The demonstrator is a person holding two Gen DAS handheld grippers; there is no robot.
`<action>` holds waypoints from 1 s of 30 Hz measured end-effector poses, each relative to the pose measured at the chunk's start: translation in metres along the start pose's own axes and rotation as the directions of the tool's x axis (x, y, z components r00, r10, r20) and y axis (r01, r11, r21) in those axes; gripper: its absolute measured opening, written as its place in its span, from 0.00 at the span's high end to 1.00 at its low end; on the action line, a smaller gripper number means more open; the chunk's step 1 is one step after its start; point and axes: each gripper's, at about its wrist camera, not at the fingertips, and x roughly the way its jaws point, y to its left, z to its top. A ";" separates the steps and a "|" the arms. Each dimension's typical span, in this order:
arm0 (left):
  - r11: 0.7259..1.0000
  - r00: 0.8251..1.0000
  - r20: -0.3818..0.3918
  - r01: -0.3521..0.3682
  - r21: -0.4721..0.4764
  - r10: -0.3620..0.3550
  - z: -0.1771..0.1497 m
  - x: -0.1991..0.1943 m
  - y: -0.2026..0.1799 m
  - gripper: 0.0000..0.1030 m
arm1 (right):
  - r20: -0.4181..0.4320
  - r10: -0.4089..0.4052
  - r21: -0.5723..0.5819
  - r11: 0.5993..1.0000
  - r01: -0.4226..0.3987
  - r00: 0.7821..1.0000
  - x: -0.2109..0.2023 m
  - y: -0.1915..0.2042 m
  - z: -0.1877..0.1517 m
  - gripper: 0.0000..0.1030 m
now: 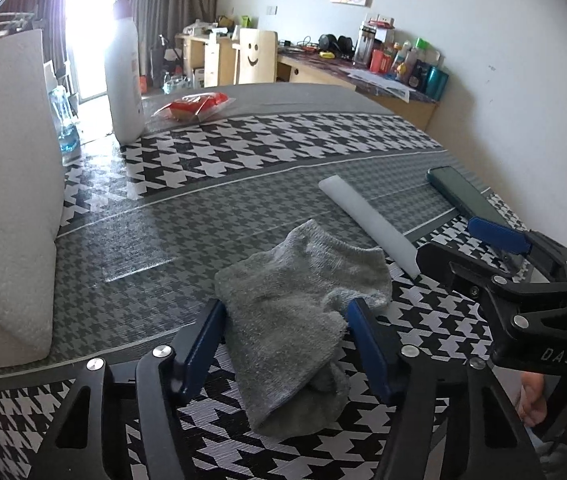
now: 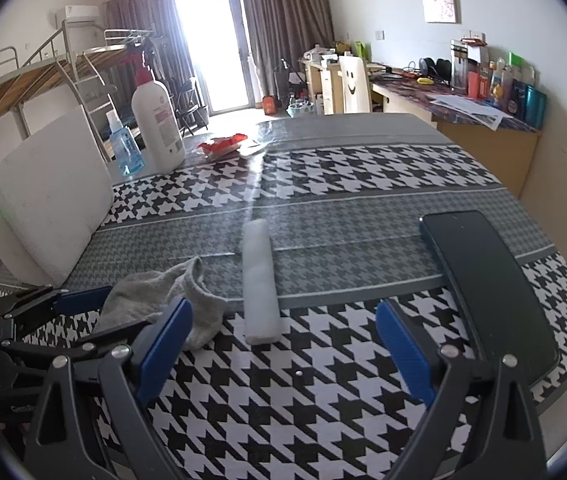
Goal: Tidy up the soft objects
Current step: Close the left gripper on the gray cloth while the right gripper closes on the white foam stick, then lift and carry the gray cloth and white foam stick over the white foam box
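A grey sock (image 1: 295,312) (image 2: 163,292) lies crumpled on the houndstooth tablecloth (image 1: 283,140). My left gripper (image 1: 283,332) straddles it, one blue pad at each side of the sock, which is not visibly squeezed and rests on the cloth. A white foam roll (image 1: 367,220) (image 2: 259,280) lies just right of the sock. My right gripper (image 2: 283,316) (image 1: 463,248) stands open low over the cloth, with the roll's near end just ahead of its fingertips and nothing held. A large white foam block (image 1: 7,200) (image 2: 51,200) leans at the left.
A dark phone (image 1: 463,196) (image 2: 487,280) lies flat at the right near the table edge. At the far left stand a white pump bottle (image 1: 123,72) (image 2: 159,120) and a blue spray bottle (image 2: 123,148); a red packet (image 2: 223,144) lies beside them.
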 end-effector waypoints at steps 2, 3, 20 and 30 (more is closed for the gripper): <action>1.000 1.000 -0.002 -0.014 0.008 0.014 0.001 0.001 -0.002 0.40 | -0.003 -0.002 -0.007 1.000 0.002 1.000 0.001 0.001 0.000 0.08; 1.000 1.000 -0.003 -0.023 0.013 0.024 0.001 0.001 -0.004 0.41 | -0.005 -0.001 -0.009 1.000 0.001 1.000 0.002 0.001 0.000 0.08; 1.000 0.999 0.047 -0.011 0.014 0.010 0.005 -0.010 0.007 0.78 | -0.069 -0.004 -0.039 0.999 0.001 0.998 0.016 0.011 -0.005 0.33; 1.000 0.997 0.071 -0.019 0.022 0.017 0.004 -0.018 0.008 0.78 | -0.094 -0.034 -0.067 0.997 0.028 0.995 0.023 0.017 -0.006 0.52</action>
